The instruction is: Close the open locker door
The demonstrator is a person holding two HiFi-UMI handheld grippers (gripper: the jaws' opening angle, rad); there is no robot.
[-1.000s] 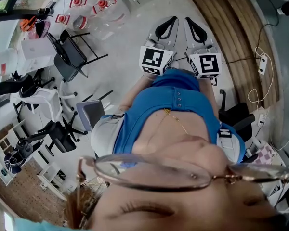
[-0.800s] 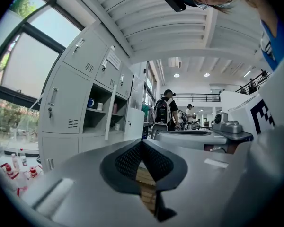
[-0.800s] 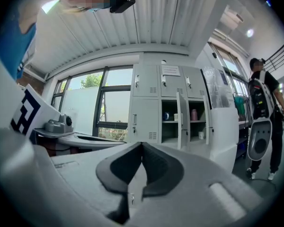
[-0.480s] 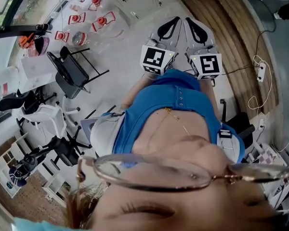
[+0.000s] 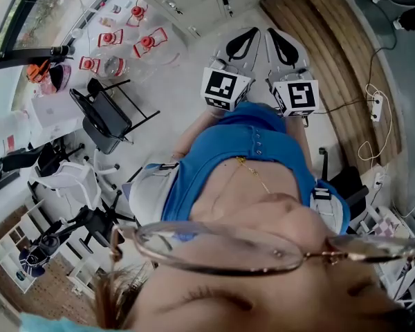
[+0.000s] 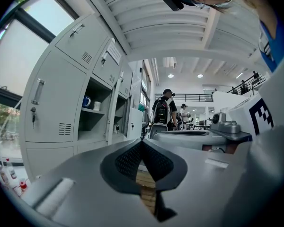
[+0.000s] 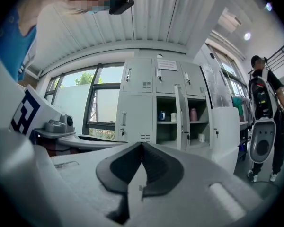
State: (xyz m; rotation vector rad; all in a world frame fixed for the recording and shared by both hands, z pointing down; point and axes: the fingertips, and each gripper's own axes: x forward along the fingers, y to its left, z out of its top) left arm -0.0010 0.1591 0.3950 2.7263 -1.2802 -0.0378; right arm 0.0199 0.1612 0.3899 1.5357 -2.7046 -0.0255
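Your left gripper (image 6: pixel 142 144): jaws pressed together, empty | your right gripper (image 7: pixel 142 146): jaws pressed together, empty | open pale grey metal locker door (image 7: pixel 224 129): far ahead, right of your right gripper's tips, well apart.

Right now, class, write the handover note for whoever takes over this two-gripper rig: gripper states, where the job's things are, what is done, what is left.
Left gripper: jaws together, nothing between them.
Right gripper: jaws together, empty.
Both point level, side by side, well apart from the lockers.
The open locker door stands edge-on between open compartments, one with a blue mug. A second door to its right also looks open.
Done: nothing, no door touched.
Left: walk up and push the door shut.
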